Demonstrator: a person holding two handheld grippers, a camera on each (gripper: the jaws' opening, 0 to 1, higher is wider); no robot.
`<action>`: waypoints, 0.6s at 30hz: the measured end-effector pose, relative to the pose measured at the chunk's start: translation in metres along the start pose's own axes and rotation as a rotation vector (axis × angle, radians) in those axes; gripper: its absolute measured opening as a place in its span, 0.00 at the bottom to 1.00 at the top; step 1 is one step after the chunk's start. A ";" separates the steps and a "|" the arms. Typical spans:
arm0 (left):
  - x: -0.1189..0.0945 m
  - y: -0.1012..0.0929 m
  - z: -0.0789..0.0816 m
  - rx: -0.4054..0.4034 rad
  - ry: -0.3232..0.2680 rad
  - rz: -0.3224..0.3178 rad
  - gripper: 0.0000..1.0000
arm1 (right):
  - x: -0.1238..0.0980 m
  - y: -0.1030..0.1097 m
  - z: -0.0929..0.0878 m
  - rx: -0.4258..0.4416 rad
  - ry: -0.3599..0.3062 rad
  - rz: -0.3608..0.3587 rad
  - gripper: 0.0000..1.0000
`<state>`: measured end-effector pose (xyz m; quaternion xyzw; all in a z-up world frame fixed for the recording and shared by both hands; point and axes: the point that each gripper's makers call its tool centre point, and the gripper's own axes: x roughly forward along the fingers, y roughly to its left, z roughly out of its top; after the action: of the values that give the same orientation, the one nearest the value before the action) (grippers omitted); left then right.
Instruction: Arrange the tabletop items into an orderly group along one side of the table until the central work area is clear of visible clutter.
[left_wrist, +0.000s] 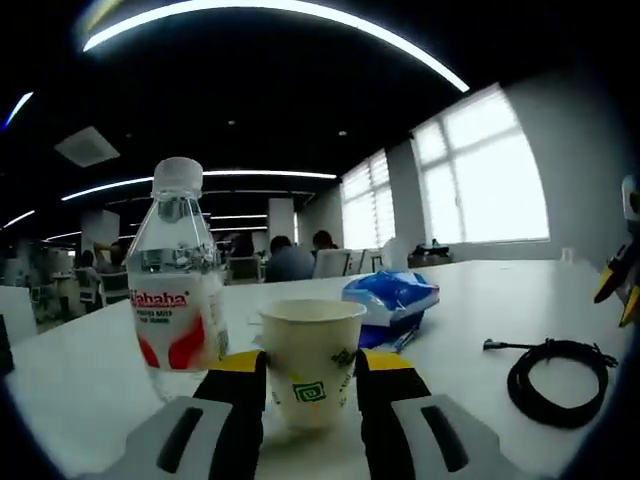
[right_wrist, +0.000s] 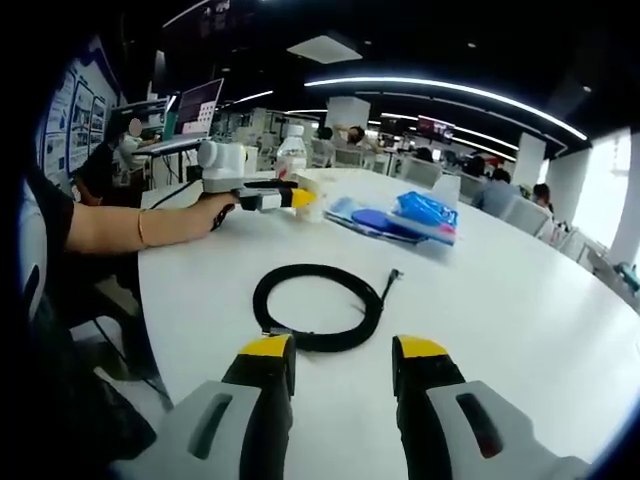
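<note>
The tidying looks only begun: the left claw (left_wrist: 310, 385) has its yellow-tipped jaws on either side of a paper cup (left_wrist: 311, 363), seemingly pressing its sides, right beside a water bottle (left_wrist: 178, 275) near one edge of the white desk (left_wrist: 480, 300), so those two already form a small cluster. Still spread across the middle are a blue plastic packet (left_wrist: 392, 297) lying on a flat dark-blue folder (right_wrist: 372, 221), and a black cable (right_wrist: 318, 305) wound into a loose ring. The right claw (right_wrist: 344, 362) hovers just short of that cable with its jaws apart, holding nothing. The cup is thin cream paper with a rolled rim and a green printed logo; the bottle is clear ribbed plastic with a white cap and red-and-white label; the packet is glossy and crinkled; the desk top is smooth and matte.
</note>
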<state>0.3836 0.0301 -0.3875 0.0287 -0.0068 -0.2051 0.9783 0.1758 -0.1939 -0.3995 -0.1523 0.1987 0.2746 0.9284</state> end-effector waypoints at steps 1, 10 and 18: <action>-0.002 -0.001 -0.001 0.000 0.003 -0.001 0.34 | 0.001 0.000 0.000 -0.001 0.001 0.000 0.37; -0.007 -0.005 -0.017 0.048 0.101 -0.023 0.33 | 0.006 0.004 -0.001 -0.008 0.017 0.009 0.37; -0.011 -0.006 -0.011 0.055 0.087 -0.029 0.41 | 0.007 0.004 0.000 0.000 0.018 0.000 0.37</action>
<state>0.3715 0.0292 -0.3988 0.0644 0.0304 -0.2177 0.9734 0.1795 -0.1877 -0.4032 -0.1549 0.2070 0.2735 0.9265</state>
